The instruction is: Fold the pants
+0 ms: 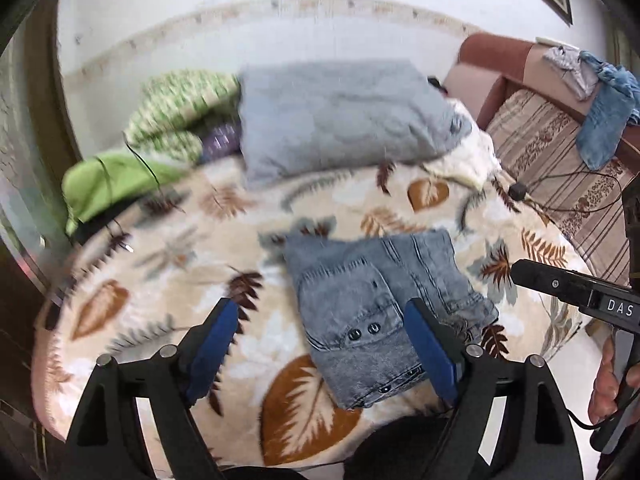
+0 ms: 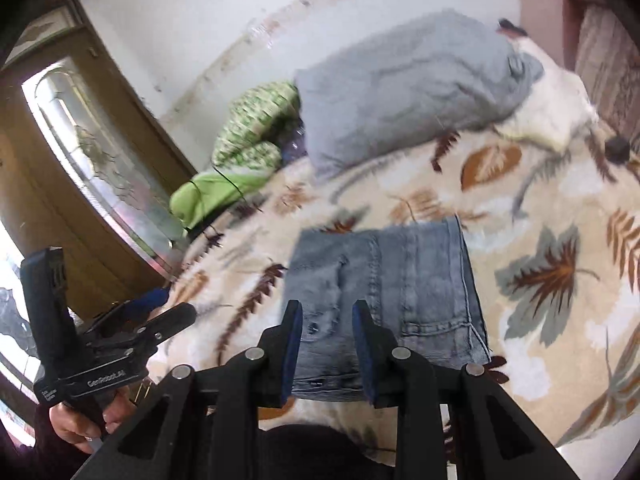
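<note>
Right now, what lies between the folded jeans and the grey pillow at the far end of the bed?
Only bare leaf-print blanket. In both wrist views nothing sits between the folded jeans and the grey pillow.

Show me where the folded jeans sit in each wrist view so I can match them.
Left wrist: folded jeans lie low and centre-right on the leaf blanket, near the right finger.
Right wrist: folded jeans sit low centre, just beyond both fingertips.
Shared landmark: the grey pillow behind them.

Bare blanket [image 1: 168,264] flanks jeans [image 1: 376,304]; pillow [image 1: 340,116] behind.
</note>
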A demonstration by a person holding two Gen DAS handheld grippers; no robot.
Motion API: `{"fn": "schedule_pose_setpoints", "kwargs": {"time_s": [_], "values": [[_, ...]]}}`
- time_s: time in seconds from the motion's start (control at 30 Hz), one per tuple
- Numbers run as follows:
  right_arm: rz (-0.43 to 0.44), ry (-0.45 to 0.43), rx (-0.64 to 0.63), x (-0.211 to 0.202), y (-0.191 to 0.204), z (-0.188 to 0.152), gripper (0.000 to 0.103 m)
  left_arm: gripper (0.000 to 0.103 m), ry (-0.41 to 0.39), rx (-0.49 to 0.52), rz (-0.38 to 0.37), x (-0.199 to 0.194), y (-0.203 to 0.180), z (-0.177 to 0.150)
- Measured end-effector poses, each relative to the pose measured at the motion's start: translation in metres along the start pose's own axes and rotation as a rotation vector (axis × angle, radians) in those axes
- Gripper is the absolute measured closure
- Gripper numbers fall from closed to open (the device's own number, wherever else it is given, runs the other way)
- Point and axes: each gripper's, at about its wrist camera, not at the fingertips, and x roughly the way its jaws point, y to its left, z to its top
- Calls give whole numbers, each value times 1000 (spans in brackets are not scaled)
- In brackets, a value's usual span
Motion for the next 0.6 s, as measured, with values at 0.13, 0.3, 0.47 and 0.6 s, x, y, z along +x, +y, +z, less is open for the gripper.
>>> {"fn": "schedule_pose_setpoints", "kwargs": {"time_s": [0.13, 0.3, 0.47, 0.6], "values": [[8, -63, -25, -23, 18, 2, 41, 17, -51, -7, 30, -26, 5, 6], [-3, -109, -94, -40, 43, 1, 41, 13, -89, -25, 73, -47, 14, 5], [5, -116, -106, -42, 53, 1, 41, 9, -111, -34, 115, -53, 23, 1], [-12, -102, -106, -32, 52, -3, 41, 9, -84, -37, 157, -42, 31, -6]]}}
